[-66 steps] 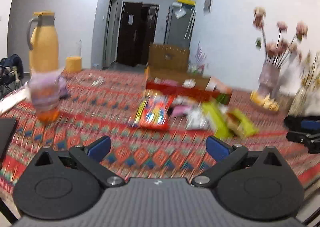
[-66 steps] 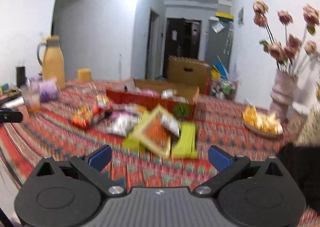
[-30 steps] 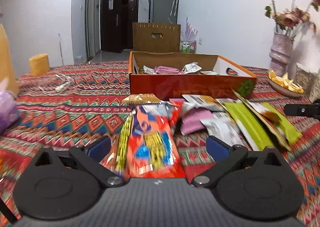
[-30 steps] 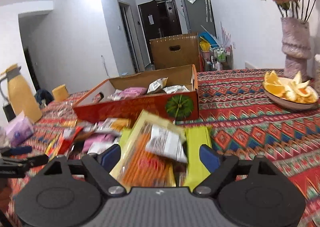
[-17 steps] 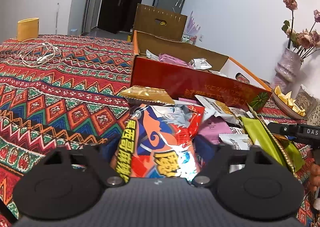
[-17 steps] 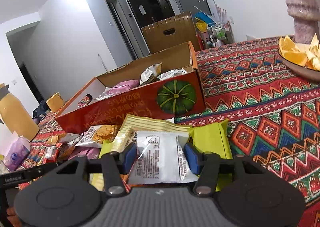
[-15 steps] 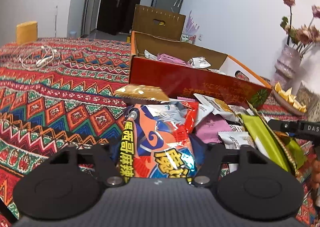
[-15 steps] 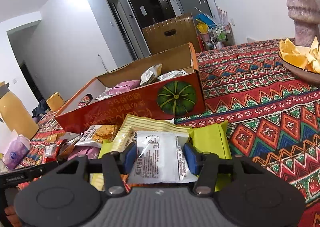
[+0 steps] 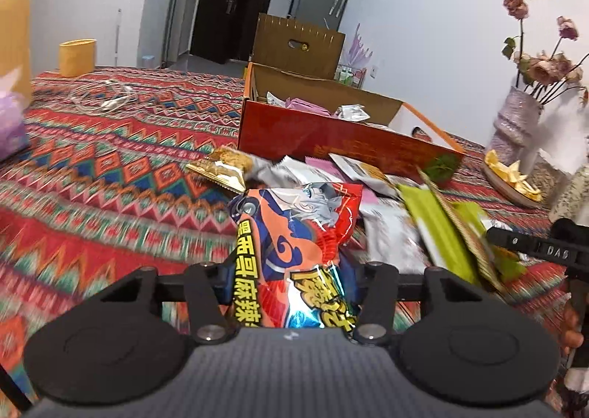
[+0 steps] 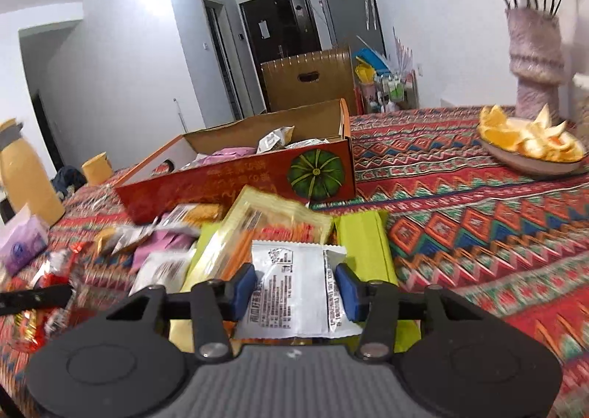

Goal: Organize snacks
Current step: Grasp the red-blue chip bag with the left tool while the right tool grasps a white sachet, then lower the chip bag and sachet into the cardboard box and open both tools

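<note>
Left gripper (image 9: 291, 292) just squeezed shut on my red bag (image 9: 294, 234); right gripper (image 10: 296, 287) on white packet (image 10: 294, 289). Both near pile. Next I lift, carry to far box (image 10: 235, 178).

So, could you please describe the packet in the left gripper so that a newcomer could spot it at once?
Start at the open red box on the patterned tablecloth; a heap of snacks lies in front of it. At the heap's near edge, the left gripper is shut on a glossy red packet. Only this packet has a cartoon figure and bold yellow characters; its neighbours are green, white or pink.
</note>
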Demonstrator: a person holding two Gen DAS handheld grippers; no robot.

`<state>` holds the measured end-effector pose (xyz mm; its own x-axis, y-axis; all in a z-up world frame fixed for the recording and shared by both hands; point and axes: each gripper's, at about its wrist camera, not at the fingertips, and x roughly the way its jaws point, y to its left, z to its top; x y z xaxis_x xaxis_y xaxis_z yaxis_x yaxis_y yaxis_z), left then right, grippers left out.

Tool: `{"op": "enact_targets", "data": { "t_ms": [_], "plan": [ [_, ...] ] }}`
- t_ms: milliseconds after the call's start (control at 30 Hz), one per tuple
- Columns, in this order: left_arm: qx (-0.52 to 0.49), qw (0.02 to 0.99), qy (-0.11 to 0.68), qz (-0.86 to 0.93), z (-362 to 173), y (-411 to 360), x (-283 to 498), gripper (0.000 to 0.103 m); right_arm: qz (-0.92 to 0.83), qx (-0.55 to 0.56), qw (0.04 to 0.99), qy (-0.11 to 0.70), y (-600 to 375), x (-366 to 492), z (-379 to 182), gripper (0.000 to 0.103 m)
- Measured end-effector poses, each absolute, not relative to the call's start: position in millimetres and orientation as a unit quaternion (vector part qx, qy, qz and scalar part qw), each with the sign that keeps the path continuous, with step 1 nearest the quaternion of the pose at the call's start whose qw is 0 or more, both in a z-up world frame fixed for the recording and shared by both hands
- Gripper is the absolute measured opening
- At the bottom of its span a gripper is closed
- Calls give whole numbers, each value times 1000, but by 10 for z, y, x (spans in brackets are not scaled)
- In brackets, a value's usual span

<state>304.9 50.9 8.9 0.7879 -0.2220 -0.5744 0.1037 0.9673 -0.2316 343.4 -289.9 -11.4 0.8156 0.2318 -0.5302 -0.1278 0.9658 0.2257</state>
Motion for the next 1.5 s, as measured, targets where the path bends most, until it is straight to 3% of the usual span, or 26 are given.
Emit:
{"op": "enact_targets", "data": {
  "t_ms": [400,833,1200,1500],
  "plan": [
    [-95,927,339,-128,178,210,2126,51,123,56,939,316,-2729,2270,-97,47],
    [-79,931,333,-125,336,172,2093,52,140,49,942,302,-2667,2183,2,47],
    [-56,955,263,-124,949,313,3250,52,174,-4,959,224,-2677,3006,598,47],
    [-34,953,283,-107,1003,274,4908,52,178,9,953,247,-2712,4850,824,47]
  ]
}}
